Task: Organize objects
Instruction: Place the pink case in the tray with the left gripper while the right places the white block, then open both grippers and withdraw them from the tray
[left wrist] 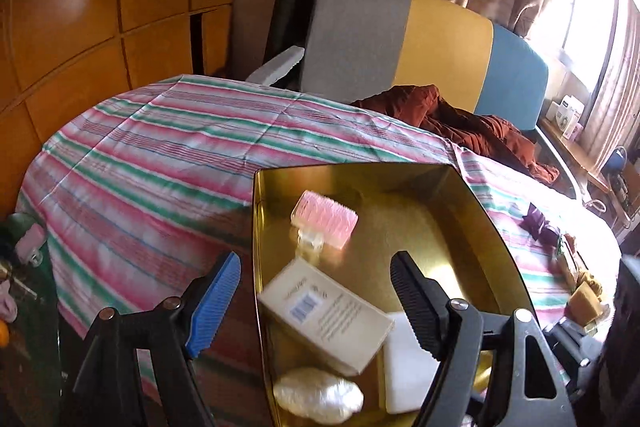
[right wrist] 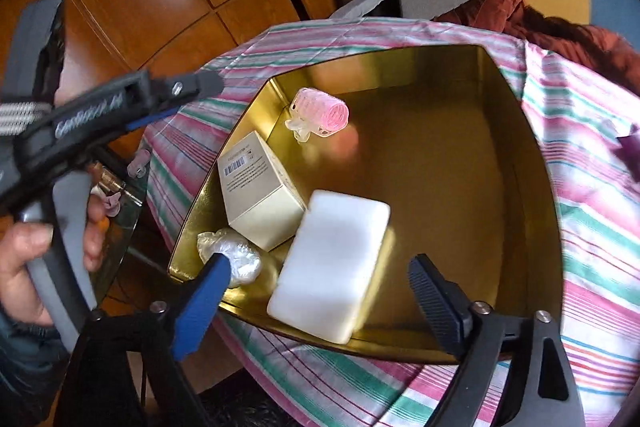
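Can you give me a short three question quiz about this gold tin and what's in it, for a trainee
1. True or false: the pink hair roller lies outside the gold tin.
2. Which item touches the white block? A. cream box B. red-brown cloth C. chair
3. Fill in: the right gripper has its jaws ____.

Key: 1 false, it lies inside the tin. 2 A. 3 open, with nothing gripped.

Left tool (left wrist: pixel 316 299) wide open over gold tin (left wrist: pixel 472 211) w/ pink roller (left wrist: pixel 326 223), cream box (left wrist: pixel 326 315).
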Action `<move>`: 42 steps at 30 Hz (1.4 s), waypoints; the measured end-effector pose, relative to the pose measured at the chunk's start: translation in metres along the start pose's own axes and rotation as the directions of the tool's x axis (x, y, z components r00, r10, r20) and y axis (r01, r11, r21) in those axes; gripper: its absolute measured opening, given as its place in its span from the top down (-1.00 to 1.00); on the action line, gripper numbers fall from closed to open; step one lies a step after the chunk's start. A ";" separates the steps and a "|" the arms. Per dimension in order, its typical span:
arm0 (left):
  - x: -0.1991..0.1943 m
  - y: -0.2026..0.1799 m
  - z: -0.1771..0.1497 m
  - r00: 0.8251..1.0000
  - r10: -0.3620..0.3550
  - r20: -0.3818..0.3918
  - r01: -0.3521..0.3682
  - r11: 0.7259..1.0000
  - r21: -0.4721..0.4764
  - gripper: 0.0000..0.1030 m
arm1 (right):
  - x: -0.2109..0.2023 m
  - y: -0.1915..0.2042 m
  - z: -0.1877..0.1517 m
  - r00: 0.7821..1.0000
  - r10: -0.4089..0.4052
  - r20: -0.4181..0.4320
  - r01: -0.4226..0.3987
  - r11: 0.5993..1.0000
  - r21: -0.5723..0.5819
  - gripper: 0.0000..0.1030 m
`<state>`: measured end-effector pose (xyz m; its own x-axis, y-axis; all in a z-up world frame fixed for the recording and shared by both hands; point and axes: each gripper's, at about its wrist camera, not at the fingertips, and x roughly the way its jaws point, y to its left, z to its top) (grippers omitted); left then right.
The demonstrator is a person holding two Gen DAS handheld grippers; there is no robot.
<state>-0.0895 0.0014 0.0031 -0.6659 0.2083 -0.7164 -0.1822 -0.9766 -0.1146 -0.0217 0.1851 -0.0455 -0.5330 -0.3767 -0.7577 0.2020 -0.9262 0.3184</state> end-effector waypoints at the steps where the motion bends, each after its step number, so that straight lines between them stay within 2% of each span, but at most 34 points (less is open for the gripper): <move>1: -0.003 -0.002 -0.004 1.000 0.007 0.004 -0.007 1.000 0.006 -0.54 | -0.004 0.001 -0.001 1.000 -0.023 0.013 0.024 1.000 -0.007 -0.93; 2: -0.005 -0.004 -0.007 1.000 0.012 0.008 -0.012 1.000 0.012 -0.54 | -0.008 0.003 -0.002 0.998 -0.049 0.029 0.049 0.999 -0.013 -0.99; 5: -0.012 -0.008 -0.016 1.000 0.027 0.015 -0.027 0.999 0.030 -0.56 | -0.017 0.010 -0.006 0.991 -0.112 0.068 0.114 0.993 -0.026 -0.99; 9: -0.020 -0.013 -0.027 0.999 0.038 0.022 -0.039 0.998 0.041 -0.56 | -0.029 0.011 -0.007 0.972 -0.198 0.123 0.204 0.978 -0.037 -0.99; 15: -0.026 -0.019 -0.036 0.999 0.041 0.023 -0.043 0.997 0.058 -0.57 | -0.043 0.012 -0.008 0.943 -0.285 0.173 0.295 0.955 -0.033 -0.99; 26: -0.031 -0.033 -0.042 0.999 0.026 0.025 -0.028 0.995 0.092 -0.57 | -0.053 0.005 -0.011 0.909 -0.362 0.206 0.372 0.928 -0.011 -0.99; 42: -0.041 -0.062 -0.045 0.999 0.017 0.046 -0.025 0.984 0.178 -0.57 | -0.063 -0.014 -0.010 0.883 -0.419 0.213 0.420 0.907 0.045 -0.99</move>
<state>-0.0188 0.0506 0.0084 -0.7012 0.1940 -0.6861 -0.2912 -0.9563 0.0273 0.0171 0.2219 -0.0083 -0.7304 0.0592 -0.6805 -0.0774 -0.9970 -0.0037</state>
